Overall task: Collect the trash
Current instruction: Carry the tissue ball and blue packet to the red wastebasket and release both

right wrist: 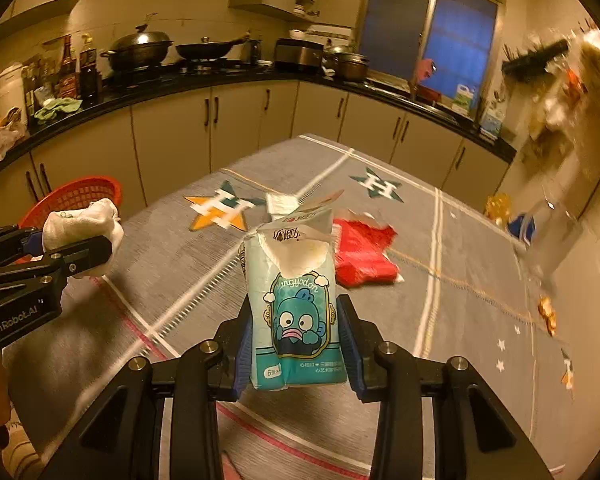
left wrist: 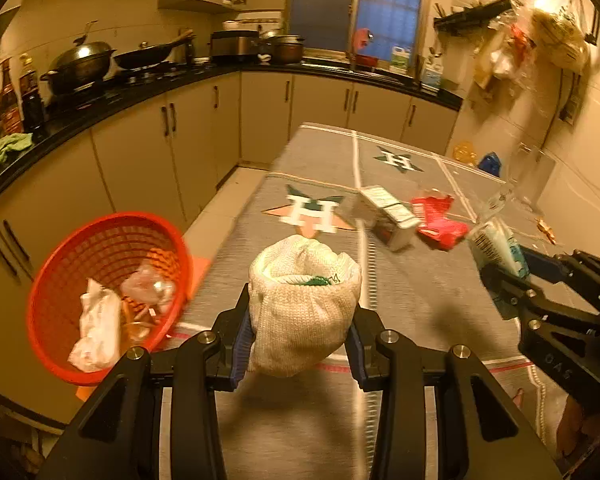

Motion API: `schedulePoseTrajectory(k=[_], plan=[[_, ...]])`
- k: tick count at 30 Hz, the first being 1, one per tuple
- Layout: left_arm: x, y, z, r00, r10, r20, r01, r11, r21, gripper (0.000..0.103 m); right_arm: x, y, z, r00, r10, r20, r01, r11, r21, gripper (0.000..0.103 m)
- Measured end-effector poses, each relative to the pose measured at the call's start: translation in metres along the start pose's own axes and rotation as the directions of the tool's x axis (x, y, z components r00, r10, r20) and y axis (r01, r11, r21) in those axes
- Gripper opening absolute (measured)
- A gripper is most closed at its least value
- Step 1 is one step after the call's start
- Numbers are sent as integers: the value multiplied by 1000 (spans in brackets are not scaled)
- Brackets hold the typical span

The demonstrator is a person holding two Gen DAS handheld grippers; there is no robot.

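My left gripper [left wrist: 300, 320] is shut on a rolled white knitted cloth [left wrist: 302, 304], held above the grey patterned tablecloth [left wrist: 420, 280]. The same cloth [right wrist: 84, 226] shows at the left of the right wrist view, in the left gripper [right wrist: 74, 246]. My right gripper [right wrist: 296, 340] is shut on a torn teal tissue pack [right wrist: 292, 304] with a cartoon face; that pack [left wrist: 498, 248] appears at the right in the left wrist view. A red basket [left wrist: 108, 292] with crumpled paper and plastic sits left of the table. A small carton [left wrist: 384, 214] and a red wrapper [left wrist: 440, 220] lie further along the table.
Cream cabinets under a black counter [left wrist: 140, 88] with pots, bottles and a green rag run along the left and back. Bags hang on the right wall [left wrist: 548, 40]. A clear plastic piece [right wrist: 548, 232] and small gold wrappers [right wrist: 548, 314] lie near the table's right edge.
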State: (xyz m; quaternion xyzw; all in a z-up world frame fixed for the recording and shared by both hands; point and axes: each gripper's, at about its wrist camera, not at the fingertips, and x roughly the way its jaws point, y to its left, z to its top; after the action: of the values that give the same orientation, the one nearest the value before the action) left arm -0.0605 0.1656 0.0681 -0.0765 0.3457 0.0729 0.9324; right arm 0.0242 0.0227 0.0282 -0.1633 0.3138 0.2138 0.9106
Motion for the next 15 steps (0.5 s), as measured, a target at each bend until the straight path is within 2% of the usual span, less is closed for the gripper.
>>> schedulePoseTrajectory(k=[15], plan=[[-13,94,-4,993,118,7,-117,987,-107,39,11,79,40,996,89,9,-88,989,-116,41]])
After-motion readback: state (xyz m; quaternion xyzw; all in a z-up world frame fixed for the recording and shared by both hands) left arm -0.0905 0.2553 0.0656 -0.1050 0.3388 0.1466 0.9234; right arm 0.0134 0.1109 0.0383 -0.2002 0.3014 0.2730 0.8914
